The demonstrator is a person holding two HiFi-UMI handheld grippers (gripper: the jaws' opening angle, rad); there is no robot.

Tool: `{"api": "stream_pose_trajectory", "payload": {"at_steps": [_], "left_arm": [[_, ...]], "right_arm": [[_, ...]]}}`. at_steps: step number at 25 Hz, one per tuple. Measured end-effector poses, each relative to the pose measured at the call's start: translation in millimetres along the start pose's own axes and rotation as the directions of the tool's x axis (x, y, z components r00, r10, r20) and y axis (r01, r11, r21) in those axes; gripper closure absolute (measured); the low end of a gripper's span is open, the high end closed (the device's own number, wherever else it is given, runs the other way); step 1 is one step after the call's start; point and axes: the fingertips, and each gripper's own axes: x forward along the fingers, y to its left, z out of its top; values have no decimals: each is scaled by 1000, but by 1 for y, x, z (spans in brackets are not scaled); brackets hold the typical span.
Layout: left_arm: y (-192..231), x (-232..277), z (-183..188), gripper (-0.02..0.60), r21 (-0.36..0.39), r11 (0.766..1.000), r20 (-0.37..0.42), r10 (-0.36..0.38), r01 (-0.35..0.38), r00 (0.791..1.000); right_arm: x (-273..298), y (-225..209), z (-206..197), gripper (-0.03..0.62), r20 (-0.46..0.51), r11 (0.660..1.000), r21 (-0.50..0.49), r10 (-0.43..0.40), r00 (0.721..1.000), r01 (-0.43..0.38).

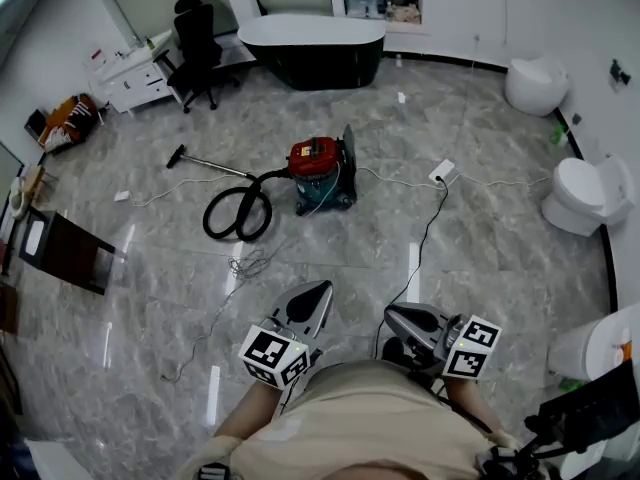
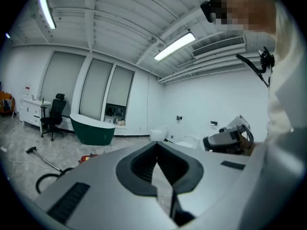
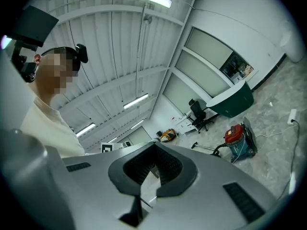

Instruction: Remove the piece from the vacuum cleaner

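Note:
The vacuum cleaner (image 1: 320, 173) has a red top and a teal body and stands on the marble floor a few steps ahead. Its black hose (image 1: 238, 213) loops to the left and runs into a wand ending in a floor nozzle (image 1: 176, 156). My left gripper (image 1: 305, 303) and right gripper (image 1: 405, 320) are held close to my body, far from the vacuum, both shut with nothing between the jaws. The right gripper view shows the vacuum (image 3: 238, 140) off to the right. Only its red top (image 2: 88, 156) peeks over the jaws in the left gripper view.
A dark bathtub (image 1: 312, 48), an office chair (image 1: 197, 38) and a white cabinet (image 1: 130, 76) stand at the back. Toilets (image 1: 585, 196) line the right wall. A power strip (image 1: 441, 171) and loose cords (image 1: 250, 265) lie on the floor, and a dark bench (image 1: 65, 251) is at the left.

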Motion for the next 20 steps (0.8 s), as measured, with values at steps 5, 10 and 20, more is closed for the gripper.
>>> {"api": "stream_pose_trajectory", "payload": {"at_steps": [5, 10, 20], "left_arm": [[-27, 52, 14, 577, 45, 998, 2, 41, -41, 999], [-44, 91, 14, 578, 79, 994, -37, 80, -77, 996], [-80, 160, 22, 577, 262, 960, -93, -73, 96, 993]], "right_arm": [[-28, -30, 24, 594, -39, 998, -3, 55, 998, -55], [-52, -56, 46, 594, -60, 994, 9, 107, 992, -107], [-78, -103, 72, 594, -27, 997, 26, 69, 997, -68]]}}
